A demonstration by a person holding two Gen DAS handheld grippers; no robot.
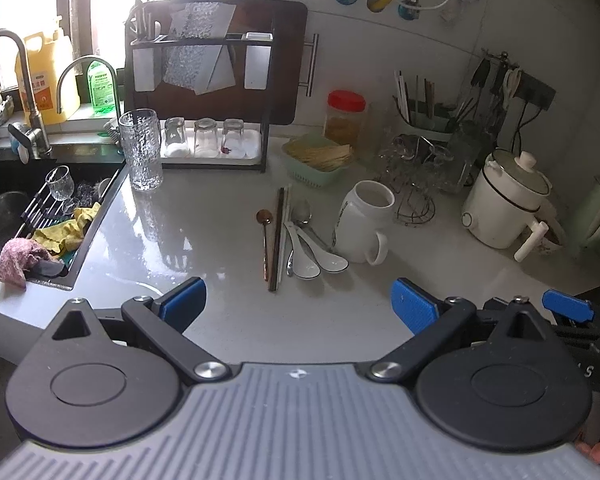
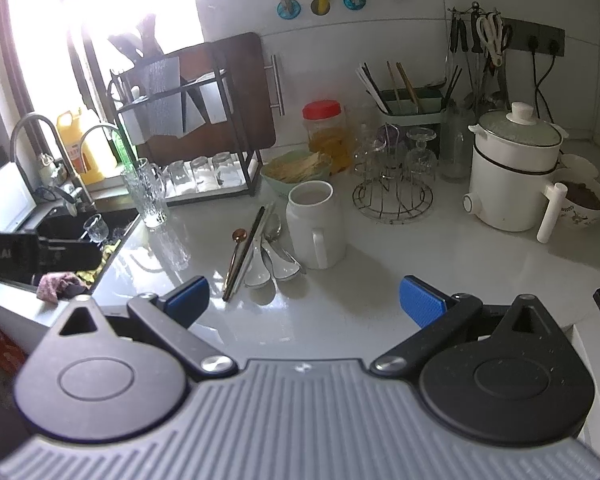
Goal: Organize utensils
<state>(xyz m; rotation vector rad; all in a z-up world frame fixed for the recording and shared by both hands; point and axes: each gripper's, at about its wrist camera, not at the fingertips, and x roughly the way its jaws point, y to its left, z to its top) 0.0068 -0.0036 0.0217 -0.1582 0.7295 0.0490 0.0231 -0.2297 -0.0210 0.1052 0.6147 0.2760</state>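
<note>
The left hand-held gripper (image 1: 298, 300) hovers above the desk (image 1: 204, 216) with its blue pads spread wide, grasping nothing. The right hand-held gripper (image 2: 304, 300) is likewise spread wide and empty above the same desk.

The white mug (image 1: 364, 220) serves as the landmark. The utensils lie in a loose bunch on the desk just left of the mug: two white ceramic spoons (image 1: 316, 258) closest to it, their bowls pointing toward the grippers, a metal spoon (image 1: 302, 214) beside them, then a pair of dark chopsticks (image 1: 278, 236), and farthest from the mug a copper-coloured spoon (image 1: 265, 236). Behind the mug sits a green basket (image 1: 316, 158); to its right stands a wire glass rack (image 1: 416, 184), and behind that rack a green utensil holder (image 2: 412, 110) with chopsticks upright in it. Well left of the mug stands a tall textured glass (image 1: 141, 150) at the sink's (image 1: 40, 216) edge.
</note>
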